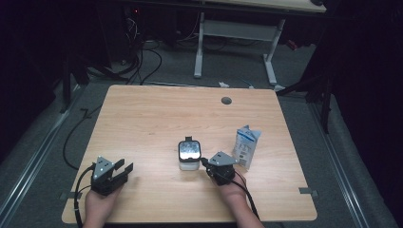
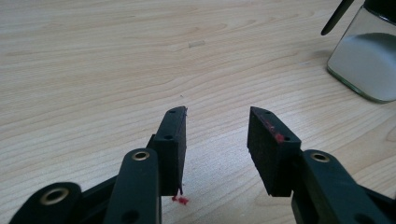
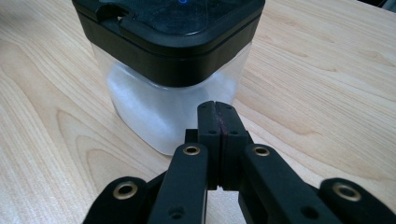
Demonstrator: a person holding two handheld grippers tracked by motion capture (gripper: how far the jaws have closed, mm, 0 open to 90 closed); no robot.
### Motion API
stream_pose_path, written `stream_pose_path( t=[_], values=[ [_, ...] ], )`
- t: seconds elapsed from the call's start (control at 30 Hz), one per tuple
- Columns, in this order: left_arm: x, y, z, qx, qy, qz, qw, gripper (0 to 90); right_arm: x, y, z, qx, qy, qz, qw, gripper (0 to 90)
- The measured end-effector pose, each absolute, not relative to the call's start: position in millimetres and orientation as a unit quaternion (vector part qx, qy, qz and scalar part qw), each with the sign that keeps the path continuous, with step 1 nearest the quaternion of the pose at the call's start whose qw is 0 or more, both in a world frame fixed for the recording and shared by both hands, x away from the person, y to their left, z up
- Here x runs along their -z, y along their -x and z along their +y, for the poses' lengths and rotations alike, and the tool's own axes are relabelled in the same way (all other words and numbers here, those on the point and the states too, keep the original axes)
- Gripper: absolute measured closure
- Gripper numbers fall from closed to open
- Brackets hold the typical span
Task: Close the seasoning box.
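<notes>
Left claw [image 2: 217, 135] agape, right claw [image 3: 217, 122] closed

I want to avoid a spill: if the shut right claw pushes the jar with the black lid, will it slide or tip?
The jar looks squat and square, so it would probably slide, not tip. Its frosted walls seem stiff. The smooth wooden table likely offers little grip.
</notes>
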State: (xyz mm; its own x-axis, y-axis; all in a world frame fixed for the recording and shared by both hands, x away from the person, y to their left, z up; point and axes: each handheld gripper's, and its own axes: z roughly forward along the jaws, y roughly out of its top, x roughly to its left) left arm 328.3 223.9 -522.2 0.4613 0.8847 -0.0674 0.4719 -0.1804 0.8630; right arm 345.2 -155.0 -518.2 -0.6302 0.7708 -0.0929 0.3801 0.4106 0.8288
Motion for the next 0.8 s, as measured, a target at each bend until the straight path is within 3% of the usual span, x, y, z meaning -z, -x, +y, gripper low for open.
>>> stream_pose_path(
  t=[0.8],
  values=[
    [523.3, -329.0, 220.3, -0.232, -0.735, 0.458, 0.442, 56.7, 516.2, -339.9, -153.1, -0.411, -0.353, 0.806, 0.240, 89.9]
  ],
)
